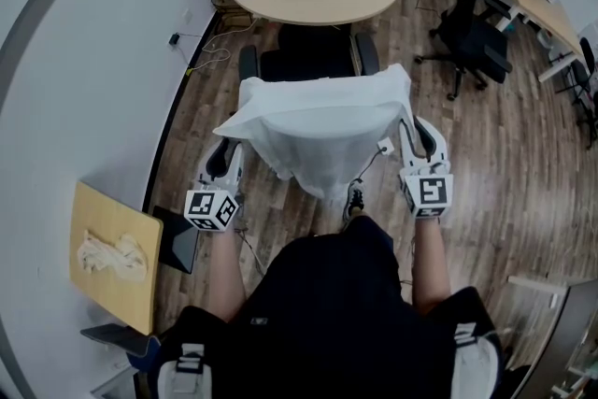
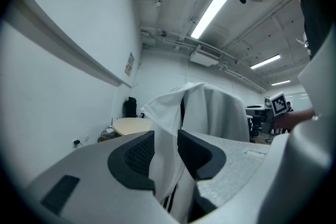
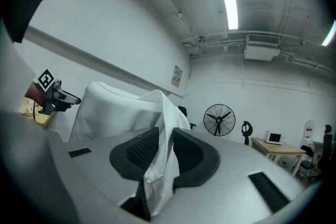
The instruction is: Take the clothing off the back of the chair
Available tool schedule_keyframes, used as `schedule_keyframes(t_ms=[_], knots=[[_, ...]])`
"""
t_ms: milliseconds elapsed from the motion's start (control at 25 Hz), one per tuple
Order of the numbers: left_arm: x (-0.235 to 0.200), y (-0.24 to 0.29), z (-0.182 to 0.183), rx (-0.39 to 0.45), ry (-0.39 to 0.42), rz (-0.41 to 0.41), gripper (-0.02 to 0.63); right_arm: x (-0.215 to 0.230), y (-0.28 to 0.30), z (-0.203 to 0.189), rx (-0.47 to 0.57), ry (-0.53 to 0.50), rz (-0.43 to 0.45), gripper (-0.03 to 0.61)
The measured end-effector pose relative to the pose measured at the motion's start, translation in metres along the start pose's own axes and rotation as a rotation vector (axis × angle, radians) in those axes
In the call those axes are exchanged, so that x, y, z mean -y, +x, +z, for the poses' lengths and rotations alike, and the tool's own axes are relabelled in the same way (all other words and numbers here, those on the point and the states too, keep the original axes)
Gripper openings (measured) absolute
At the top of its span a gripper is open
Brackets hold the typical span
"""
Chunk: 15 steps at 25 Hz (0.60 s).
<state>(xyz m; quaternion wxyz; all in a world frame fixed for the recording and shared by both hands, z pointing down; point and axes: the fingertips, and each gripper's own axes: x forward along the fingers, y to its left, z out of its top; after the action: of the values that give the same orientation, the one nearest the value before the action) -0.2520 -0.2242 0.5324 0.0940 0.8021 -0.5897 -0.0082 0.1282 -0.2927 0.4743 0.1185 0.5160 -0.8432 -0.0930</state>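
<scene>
Left gripper (image 2: 166,138) straddles clothing (image 2: 220,113) edge loosely; right gripper (image 3: 166,136) pinches it.

A thin white fabric garment (image 1: 322,121) hung draped over the backrest of a black office chair (image 1: 308,61), covering it fully, its upper corners stretched outward, hem drooping low.
</scene>
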Motion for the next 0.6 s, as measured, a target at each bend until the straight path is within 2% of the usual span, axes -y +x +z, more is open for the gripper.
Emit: schedule_keyframes(t_ms=[120, 280, 600], knots=[[-0.003, 0.003, 0.003, 0.024, -0.037, -0.009, 0.129, 0.000, 0.002, -0.003, -0.008, 0.013, -0.001, 0.077], [-0.006, 0.010, 0.012, 0.082, -0.132, -0.052, 0.135, 0.004, 0.007, -0.008, -0.023, 0.008, -0.015, 0.064], [-0.005, 0.026, 0.017, 0.085, -0.159, -0.082, 0.137, 0.007, 0.012, -0.012, -0.026, -0.010, -0.023, 0.031]])
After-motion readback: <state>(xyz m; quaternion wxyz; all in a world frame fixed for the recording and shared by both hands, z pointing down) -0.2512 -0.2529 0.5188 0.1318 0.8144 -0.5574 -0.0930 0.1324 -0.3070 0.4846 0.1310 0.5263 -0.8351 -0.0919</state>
